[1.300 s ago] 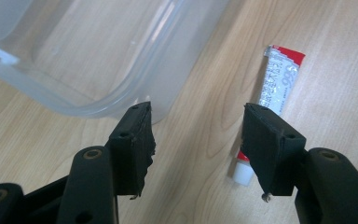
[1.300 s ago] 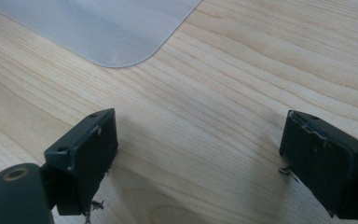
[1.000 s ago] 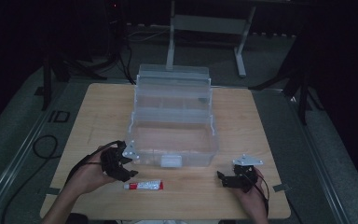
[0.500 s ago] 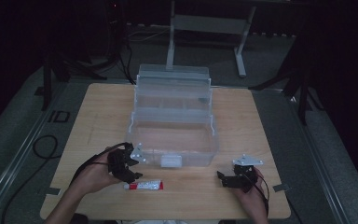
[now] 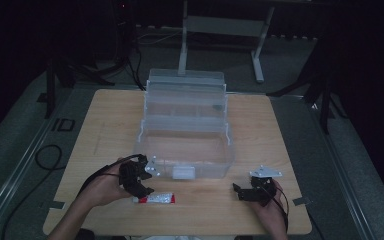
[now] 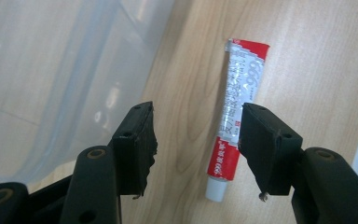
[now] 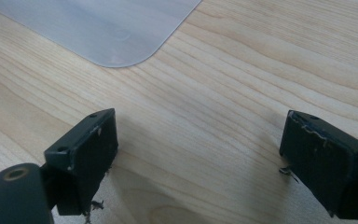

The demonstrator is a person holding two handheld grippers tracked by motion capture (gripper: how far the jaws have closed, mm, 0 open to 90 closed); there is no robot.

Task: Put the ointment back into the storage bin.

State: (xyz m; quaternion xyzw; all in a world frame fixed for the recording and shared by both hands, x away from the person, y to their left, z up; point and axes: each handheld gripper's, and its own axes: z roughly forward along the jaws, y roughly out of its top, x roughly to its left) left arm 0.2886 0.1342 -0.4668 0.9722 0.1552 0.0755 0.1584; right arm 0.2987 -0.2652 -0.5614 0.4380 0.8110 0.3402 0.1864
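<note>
A red and white tube [image 5: 155, 199] [image 6: 237, 115] lies flat on the wooden table just in front of a clear plastic box [image 5: 186, 145], which stands open with its lid up. My left gripper [image 5: 142, 181] [image 6: 196, 144] hovers just above the tube, open, with the tube lying close to the right-hand jaw in the left gripper view. My right gripper [image 5: 247, 192] [image 7: 200, 163] rests near the table's front right, open, with bare wood between its jaws.
The clear box [image 7: 98, 23] takes up the middle of the table [image 5: 260, 145]. A metal stand [image 5: 220, 30] and cables [image 5: 45, 155] sit on the dark floor beyond and left of the table.
My left gripper has moved right and slightly forward toward the tube. The right gripper has stayed in place.
</note>
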